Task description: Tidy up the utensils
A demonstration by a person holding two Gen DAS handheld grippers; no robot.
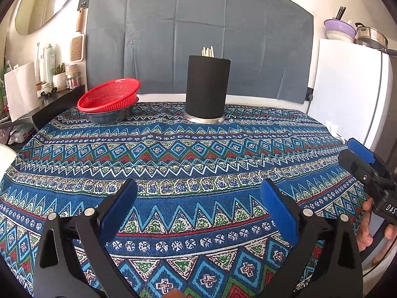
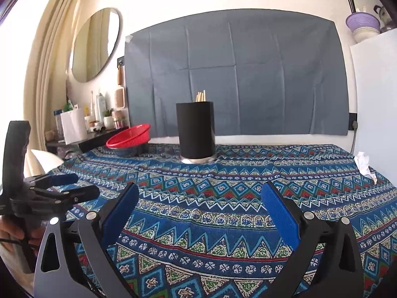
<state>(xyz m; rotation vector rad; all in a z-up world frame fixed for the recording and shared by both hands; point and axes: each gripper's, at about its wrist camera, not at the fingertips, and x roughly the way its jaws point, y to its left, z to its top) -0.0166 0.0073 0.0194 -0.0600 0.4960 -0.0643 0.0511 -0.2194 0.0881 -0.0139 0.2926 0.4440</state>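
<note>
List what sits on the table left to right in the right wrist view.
red basket stacked on a dark bowl → black utensil holder with wooden sticks → crumpled white tissue at the right edge.

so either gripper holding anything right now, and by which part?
Nothing held. Left gripper and right gripper are both open and empty above the tablecloth.

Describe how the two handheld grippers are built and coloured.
Both the left gripper and right gripper have black angular frames, silver pivot bolts and flat blue textured pads. White lettering "DAS" marks the right gripper's body in the left wrist view.
</note>
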